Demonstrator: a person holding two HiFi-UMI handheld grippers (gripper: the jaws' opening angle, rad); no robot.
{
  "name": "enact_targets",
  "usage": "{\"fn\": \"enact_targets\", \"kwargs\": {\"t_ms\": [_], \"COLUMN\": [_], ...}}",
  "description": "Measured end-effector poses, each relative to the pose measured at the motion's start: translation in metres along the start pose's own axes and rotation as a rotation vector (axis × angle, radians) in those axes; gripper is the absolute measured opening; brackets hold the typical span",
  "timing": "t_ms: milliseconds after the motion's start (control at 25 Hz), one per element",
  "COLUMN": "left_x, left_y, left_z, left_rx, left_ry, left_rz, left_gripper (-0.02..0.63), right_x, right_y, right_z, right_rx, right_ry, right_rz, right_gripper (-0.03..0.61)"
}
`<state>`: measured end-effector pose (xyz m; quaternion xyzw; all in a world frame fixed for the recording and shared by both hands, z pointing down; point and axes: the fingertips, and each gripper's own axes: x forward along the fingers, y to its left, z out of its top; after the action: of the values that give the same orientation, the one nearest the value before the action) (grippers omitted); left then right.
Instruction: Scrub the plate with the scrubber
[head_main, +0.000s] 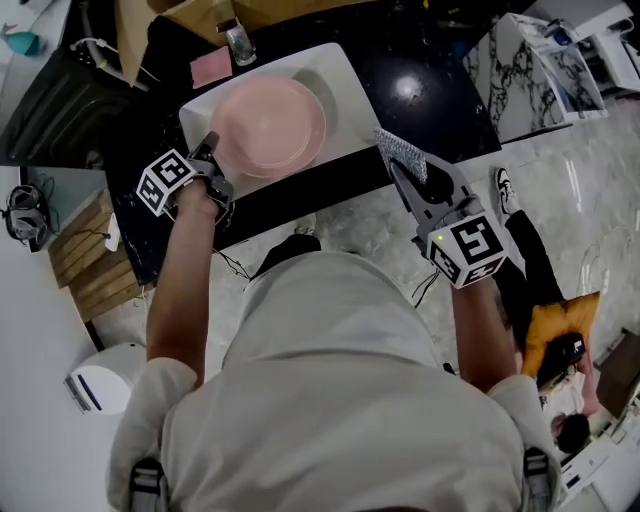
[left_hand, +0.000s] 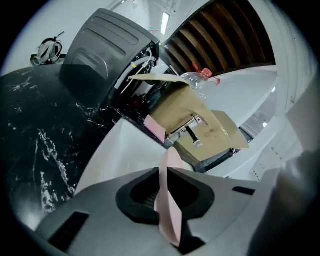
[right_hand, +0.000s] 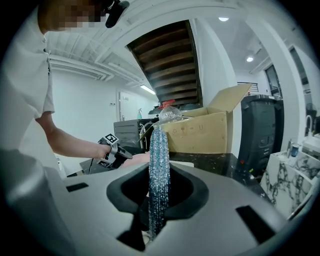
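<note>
1. Filling the head view's upper centre: white sink (head_main: 350, 75), pink plate (head_main: 268, 125) within it.
2. Pinching the pink plate's left rim: left gripper (head_main: 212, 152).
3. Clamped on the sparkly scrubber (head_main: 402, 150), right of the plate and apart from it: right gripper (head_main: 400, 172).

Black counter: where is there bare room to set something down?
Bare: the black counter right of the white sink, up to the marbled stand. Crowded: the sink, filled by the pink plate, with a cardboard box and pink pad behind it.
</note>
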<state>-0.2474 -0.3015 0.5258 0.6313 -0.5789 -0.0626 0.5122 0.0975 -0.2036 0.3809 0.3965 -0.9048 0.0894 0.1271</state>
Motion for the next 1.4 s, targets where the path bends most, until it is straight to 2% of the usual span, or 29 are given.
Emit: {"fn": "enact_targets", "kwargs": {"t_ms": [200, 600, 840, 1000, 1120, 1400], "left_x": [0.033, 0.082, 0.092, 0.09, 0.081, 0.025], "left_y": [0.031, 0.078, 0.096, 0.096, 0.082, 0.016], "left_z": [-0.002, -0.016, -0.023, -0.02, -0.014, -0.016], "left_rx": [-0.034, -0.011, 0.114, 0.242, 0.305, 0.494], "left_ry": [0.038, 0.105, 0.131, 0.131, 0.093, -0.014], "left_rz": [0.055, 0.18, 0.28, 0.334, 0.327, 0.252], "left_gripper": [0.048, 0.044, 0.045, 0.118, 0.118, 0.117], "right_x": [0.002, -0.007, -0.016, -0.024, -0.033, -0.062], "right_y": [-0.001, -0.006, -0.007, -0.007, -0.007, 0.0], "right_z": [-0.005, -0.026, -0.032, -0.036, -0.038, -0.042], "right_rx": [0.011, 0.06, 0.066, 0.069, 0.067, 0.058], "right_ry": [0.033, 0.099, 0.111, 0.114, 0.105, 0.065], "right_rz": [-0.03, -0.097, -0.11, -0.106, -0.1, -0.044], "right_gripper": [0.078, 0.078, 0.078, 0.078, 0.078, 0.078]}}
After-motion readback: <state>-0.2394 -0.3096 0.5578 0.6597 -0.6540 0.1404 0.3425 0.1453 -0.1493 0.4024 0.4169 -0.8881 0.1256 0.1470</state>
